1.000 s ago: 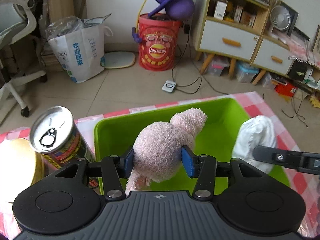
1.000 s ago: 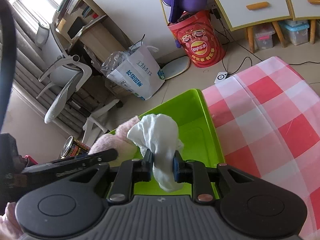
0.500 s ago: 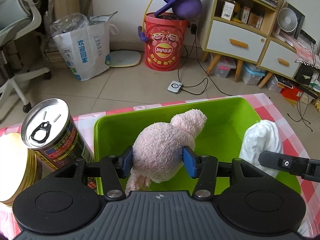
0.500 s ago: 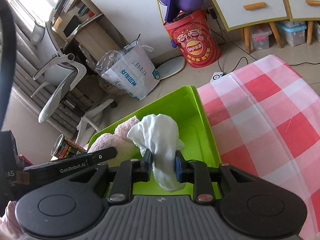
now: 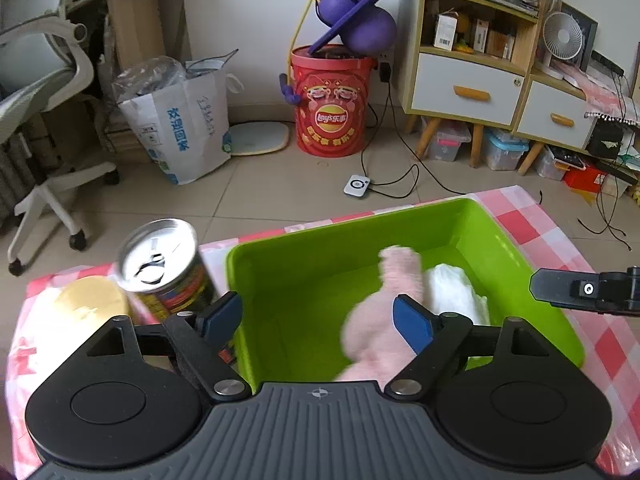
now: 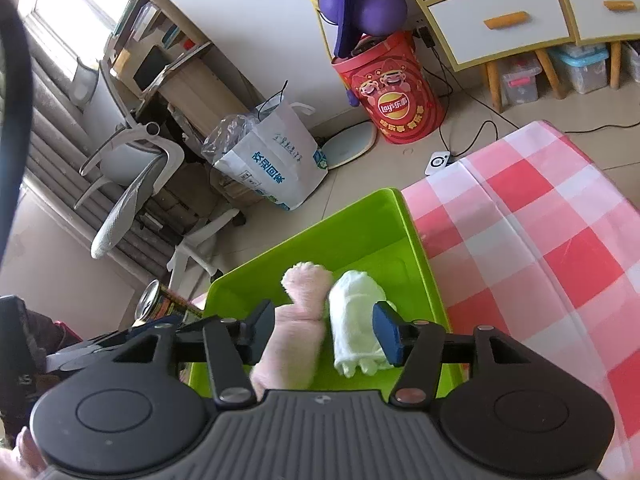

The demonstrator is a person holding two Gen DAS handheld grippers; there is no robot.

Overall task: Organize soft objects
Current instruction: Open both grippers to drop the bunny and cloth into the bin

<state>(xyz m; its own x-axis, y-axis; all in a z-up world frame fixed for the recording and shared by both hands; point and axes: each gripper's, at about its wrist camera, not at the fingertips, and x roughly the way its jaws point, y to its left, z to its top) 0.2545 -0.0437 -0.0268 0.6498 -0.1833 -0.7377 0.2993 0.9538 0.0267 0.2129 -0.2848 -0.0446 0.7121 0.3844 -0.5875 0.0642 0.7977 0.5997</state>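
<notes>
2 soft things, the pink plush toy [image 6: 300, 316] and the white cloth [image 6: 356, 316], lie side by side in the green bin [image 6: 416, 236]. Left gripper [image 5: 318, 320] and right gripper [image 6: 324, 330] are opening, holding nothing. No other soft items are clearly visible; sorting looks nearly finished.

1. Soft, even daylight fills both views, and the window [image 6: 60, 32] high at the far left of the right wrist view is blown out to white.
2. The green bin [image 5: 516, 264] glows saturated; shadows inside it are faint.
3. The pink plush toy [image 5: 380, 320] in the bin is smeared by motion blur in the left wrist view, and the can [image 5: 164, 264] left of the bin looks slightly soft, perhaps also from motion.
4. Fisheye distortion bends the cabinet [image 5: 472, 60] beyond the bin, and the corners go dark.
</notes>
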